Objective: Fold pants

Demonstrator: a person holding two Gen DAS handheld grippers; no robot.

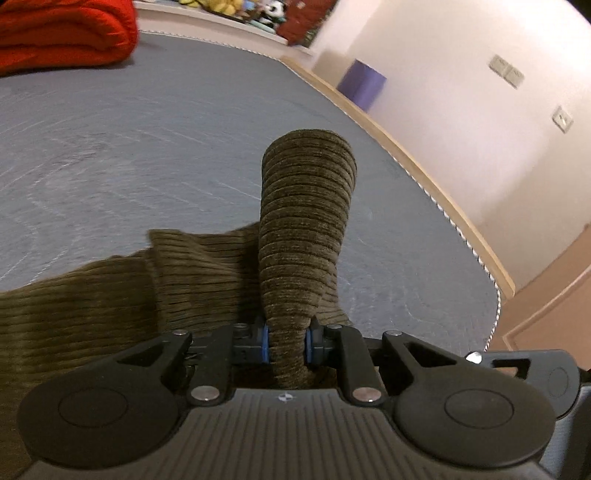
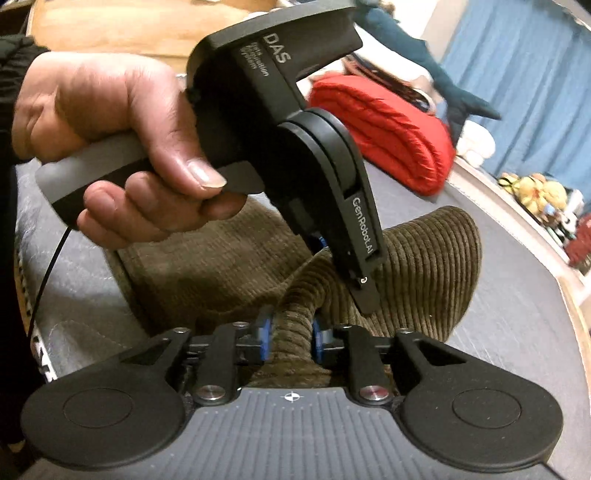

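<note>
Olive-brown corduroy pants (image 1: 306,221) lie partly on the grey bed surface (image 1: 129,147). My left gripper (image 1: 287,341) is shut on a bunched fold of the pants, which stands up in front of it. My right gripper (image 2: 290,338) is shut on another bunch of the pants (image 2: 424,266), lifted off the bed. In the right wrist view the left gripper (image 2: 314,155) is close ahead, held by a hand (image 2: 110,147), its tip down in the same cloth.
A folded red blanket (image 1: 62,33) (image 2: 384,133) lies at the far side of the bed. Stuffed toys (image 1: 229,7) (image 2: 539,192) sit beyond it. The wooden bed edge (image 1: 406,155) runs along a white wall. A purple box (image 1: 362,85) stands by the wall.
</note>
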